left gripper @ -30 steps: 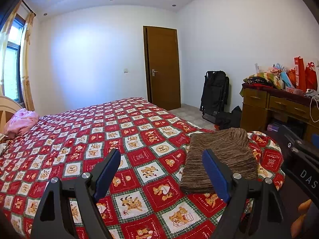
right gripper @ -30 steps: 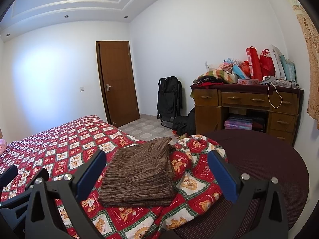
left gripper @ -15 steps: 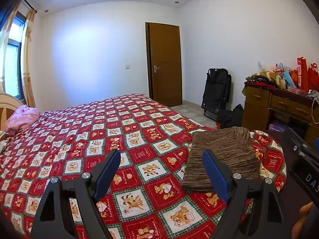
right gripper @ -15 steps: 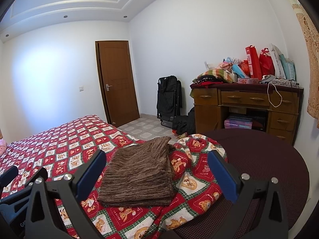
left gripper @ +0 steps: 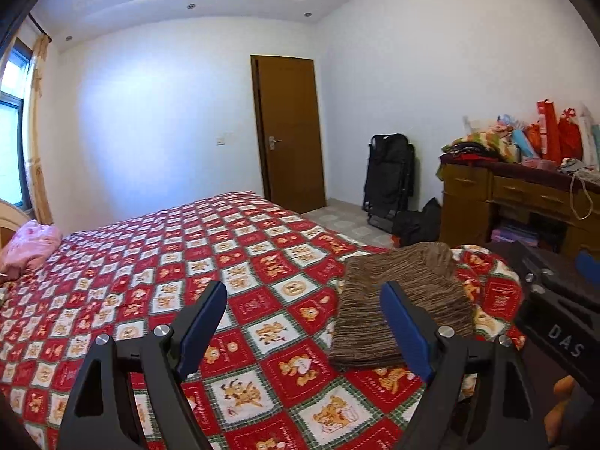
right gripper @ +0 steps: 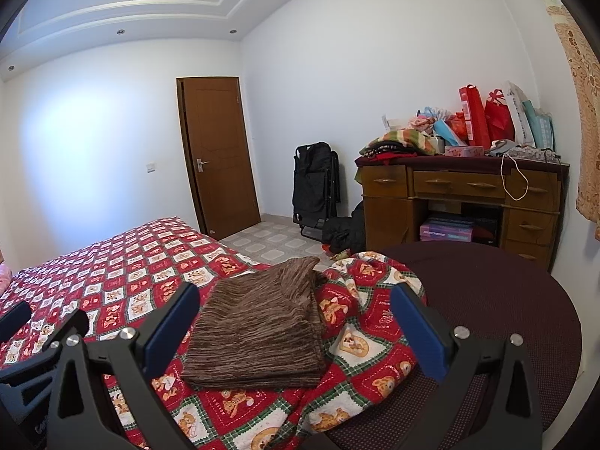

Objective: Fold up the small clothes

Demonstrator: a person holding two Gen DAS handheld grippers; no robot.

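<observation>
Left wrist view has swung slightly; both the left gripper [left gripper: 303,311] and right gripper [right gripper: 296,315] stay spread, empty, above the brown ribbed knit garment [right gripper: 258,337], seemingly already folded.

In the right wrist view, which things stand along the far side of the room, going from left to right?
Door → black folded stroller → wooden desk → red bags on the desk → patterned curtain at the right edge.
</observation>
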